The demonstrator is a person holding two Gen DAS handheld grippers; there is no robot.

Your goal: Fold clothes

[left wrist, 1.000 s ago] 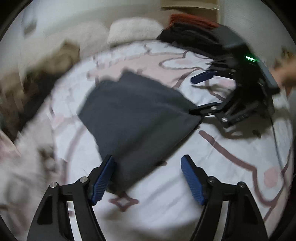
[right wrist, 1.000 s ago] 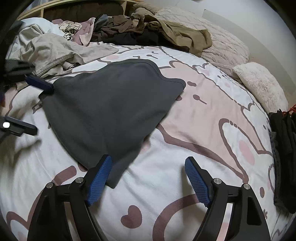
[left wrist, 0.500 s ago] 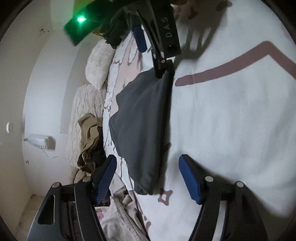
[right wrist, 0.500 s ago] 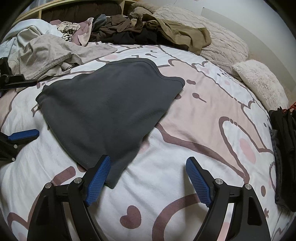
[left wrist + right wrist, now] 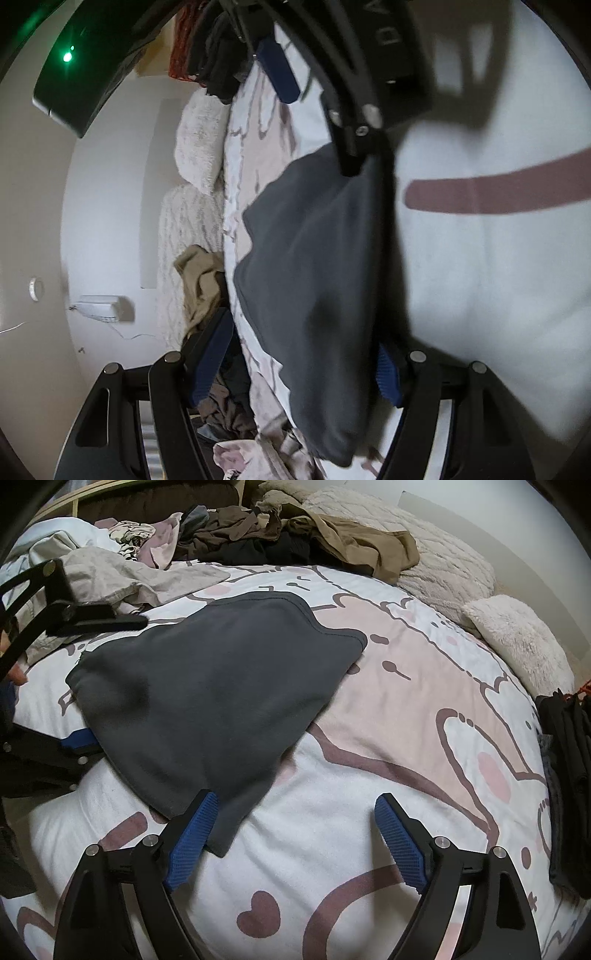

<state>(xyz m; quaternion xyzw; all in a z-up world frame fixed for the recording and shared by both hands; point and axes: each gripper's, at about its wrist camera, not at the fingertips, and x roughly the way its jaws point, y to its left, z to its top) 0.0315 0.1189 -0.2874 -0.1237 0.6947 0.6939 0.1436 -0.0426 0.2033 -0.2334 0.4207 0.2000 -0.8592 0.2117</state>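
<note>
A dark grey garment (image 5: 221, 701) lies folded flat on the cartoon-print bedspread (image 5: 406, 720). My right gripper (image 5: 295, 834) is open at its near corner, left pad (image 5: 192, 838) over the cloth edge. My left gripper (image 5: 299, 365) is open, turned on its side, with the far edge of the grey garment (image 5: 314, 277) between its pads. In the right wrist view the left gripper (image 5: 74, 679) straddles the garment's left edge, one finger above and one below. The right gripper (image 5: 314, 110) also shows at the top of the left wrist view.
A heap of unfolded clothes (image 5: 258, 535) lies at the head of the bed, with pale pillows (image 5: 517, 638) to the right. A stack of dark folded clothes (image 5: 565, 775) sits at the right edge. A wall (image 5: 92, 240) is beyond the bed.
My left gripper has rolled onto its side and moved in so its open jaws now surround the garment's edge. My right gripper has barely moved.
</note>
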